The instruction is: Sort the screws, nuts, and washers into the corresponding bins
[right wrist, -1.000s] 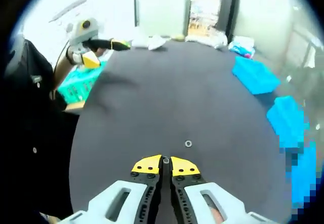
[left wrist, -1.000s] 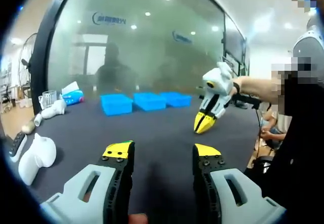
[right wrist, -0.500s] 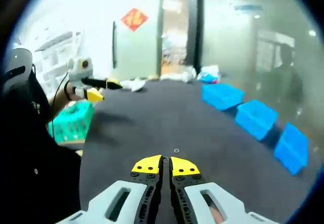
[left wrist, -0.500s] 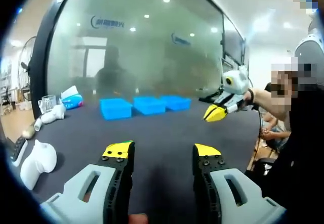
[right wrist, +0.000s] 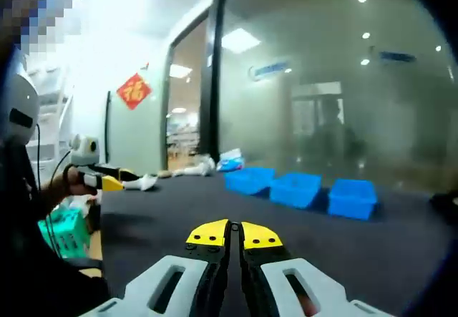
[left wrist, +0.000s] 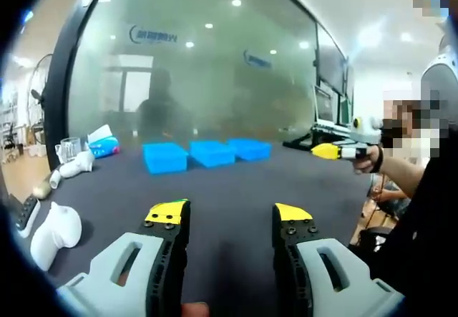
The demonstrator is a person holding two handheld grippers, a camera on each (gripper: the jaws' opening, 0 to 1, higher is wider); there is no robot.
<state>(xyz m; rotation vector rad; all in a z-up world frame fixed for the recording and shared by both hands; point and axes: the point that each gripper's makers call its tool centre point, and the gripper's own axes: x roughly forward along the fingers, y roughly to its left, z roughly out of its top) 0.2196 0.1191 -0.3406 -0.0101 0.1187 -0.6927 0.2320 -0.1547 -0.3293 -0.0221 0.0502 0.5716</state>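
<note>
The three blue bins stand in a row far across the dark tabletop, straight ahead of the right gripper, whose fingers are pressed together on something too small to identify. The left gripper hangs with fingers spread and empty, the bins equally far ahead of it. The right gripper looks like the one to reach forward to them.
</note>
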